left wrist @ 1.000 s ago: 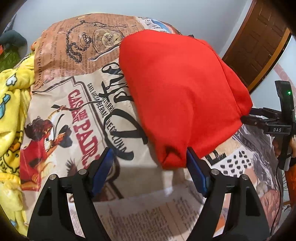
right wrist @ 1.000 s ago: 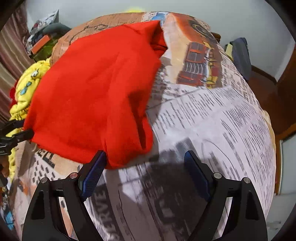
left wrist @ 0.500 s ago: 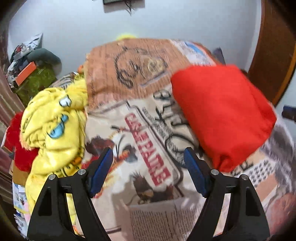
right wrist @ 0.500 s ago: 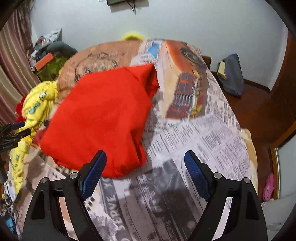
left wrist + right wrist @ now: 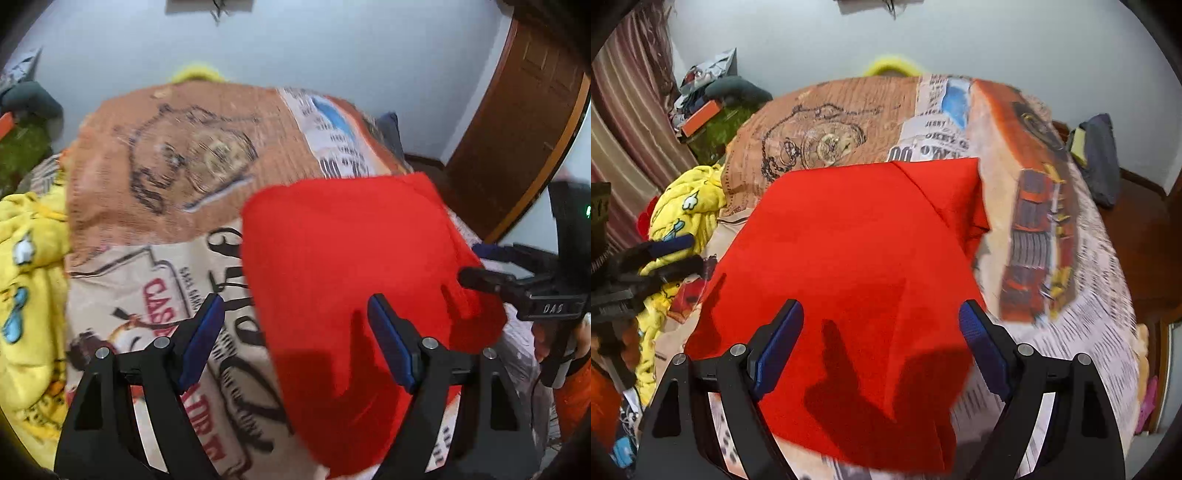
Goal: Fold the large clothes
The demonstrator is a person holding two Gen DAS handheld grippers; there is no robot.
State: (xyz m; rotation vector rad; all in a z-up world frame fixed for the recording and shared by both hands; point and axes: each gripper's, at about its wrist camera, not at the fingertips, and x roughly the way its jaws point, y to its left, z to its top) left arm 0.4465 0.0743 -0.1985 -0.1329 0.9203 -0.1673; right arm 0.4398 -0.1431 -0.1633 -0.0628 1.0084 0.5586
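A folded red garment [image 5: 354, 280] lies flat on a bed with a printed newspaper-style cover [image 5: 177, 177]. It also shows in the right wrist view [image 5: 849, 266]. My left gripper [image 5: 295, 339] is open and empty, above the garment's near left edge. My right gripper [image 5: 882, 343] is open and empty, above the garment's near edge. The right gripper also shows at the right of the left wrist view [image 5: 476, 262], by the garment's right edge. The left gripper also shows at the left of the right wrist view [image 5: 683, 253].
A yellow printed blanket [image 5: 26, 280] is heaped at the bed's left side, also in the right wrist view [image 5: 683, 214]. A brown door [image 5: 517, 140] stands at the right. A dark bag [image 5: 1097, 162] sits on the floor by the wall. Clutter [image 5: 705, 107] lies at the far left.
Both grippers have swung back over the red garment after pulling away from it. The garment now fills the space between each gripper's fingers. Both stay open.
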